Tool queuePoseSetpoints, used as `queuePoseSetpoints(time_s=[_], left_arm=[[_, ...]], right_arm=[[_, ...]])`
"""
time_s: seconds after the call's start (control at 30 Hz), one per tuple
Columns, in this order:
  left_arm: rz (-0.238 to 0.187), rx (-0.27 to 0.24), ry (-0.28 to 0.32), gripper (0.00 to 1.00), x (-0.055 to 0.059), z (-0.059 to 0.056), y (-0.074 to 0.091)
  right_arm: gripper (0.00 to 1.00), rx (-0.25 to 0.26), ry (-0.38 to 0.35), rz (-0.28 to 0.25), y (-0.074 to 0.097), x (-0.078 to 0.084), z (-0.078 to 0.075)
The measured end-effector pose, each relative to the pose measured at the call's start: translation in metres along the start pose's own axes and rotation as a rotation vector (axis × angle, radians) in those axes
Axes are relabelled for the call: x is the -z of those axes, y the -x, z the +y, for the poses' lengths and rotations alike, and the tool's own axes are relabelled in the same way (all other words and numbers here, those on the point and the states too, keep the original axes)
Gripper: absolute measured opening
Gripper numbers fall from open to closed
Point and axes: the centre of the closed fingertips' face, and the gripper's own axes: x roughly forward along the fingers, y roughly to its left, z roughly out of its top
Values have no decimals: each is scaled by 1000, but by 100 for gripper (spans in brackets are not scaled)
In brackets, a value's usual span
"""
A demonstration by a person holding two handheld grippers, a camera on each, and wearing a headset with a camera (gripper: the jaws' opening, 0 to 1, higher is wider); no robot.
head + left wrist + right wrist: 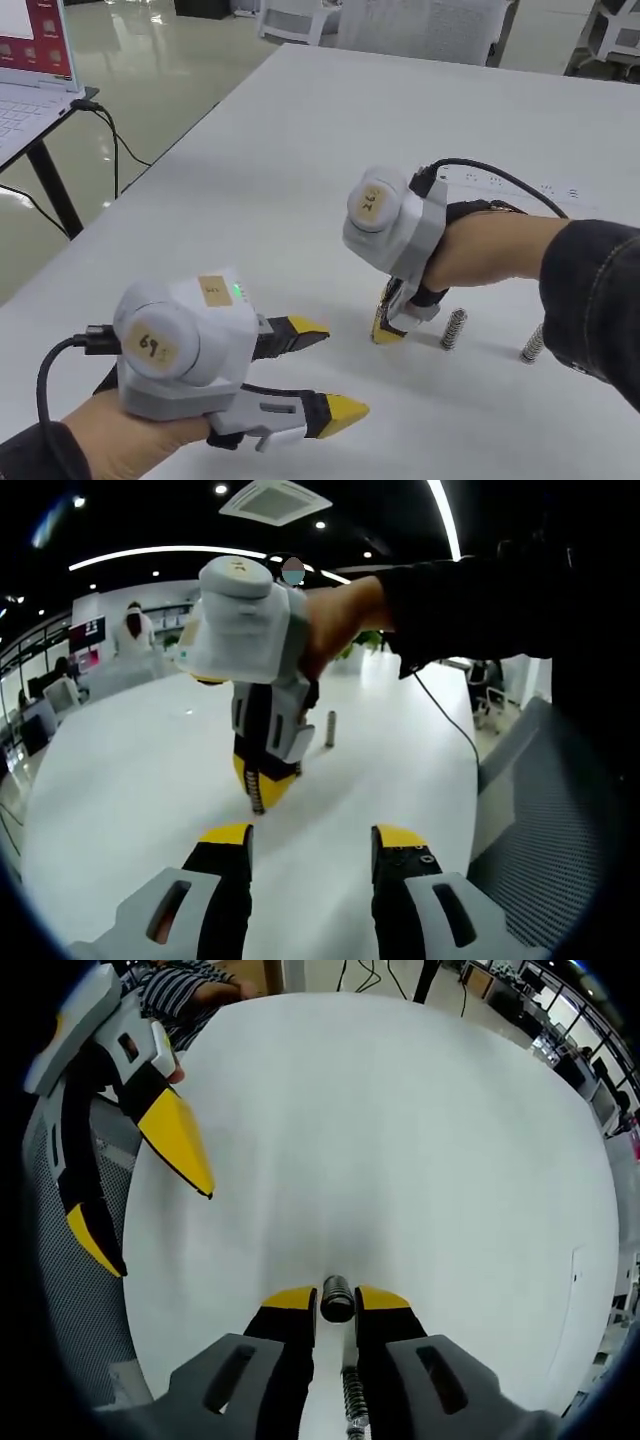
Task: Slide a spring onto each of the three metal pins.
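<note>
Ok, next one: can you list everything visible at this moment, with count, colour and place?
table: one, white, under everything.
standing springs: two, silvery, upright on the table beside the right hand-held gripper.
held spring: one, silvery, between the right hand-held gripper's tips, pointing down at the table.
power strip: one, white, far right of the table.
laptop: one, white with a red screen, on a side desk at far left.
chairs: at least two, pale, beyond the table.
left hand-held gripper: one, grey with yellow tips, open, near edge.
right hand-held gripper: one, same colours, tips down, shut on the held spring.
hands: two, one on each gripper.
</note>
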Motion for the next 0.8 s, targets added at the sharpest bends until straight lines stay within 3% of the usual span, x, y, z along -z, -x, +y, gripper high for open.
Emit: queuePoseSetpoints(time_s=[0.8], left_arm=[[7,2,-3,42,2,0,1]], right_arm=[[31,18,-26,-17,4,14,-3]])
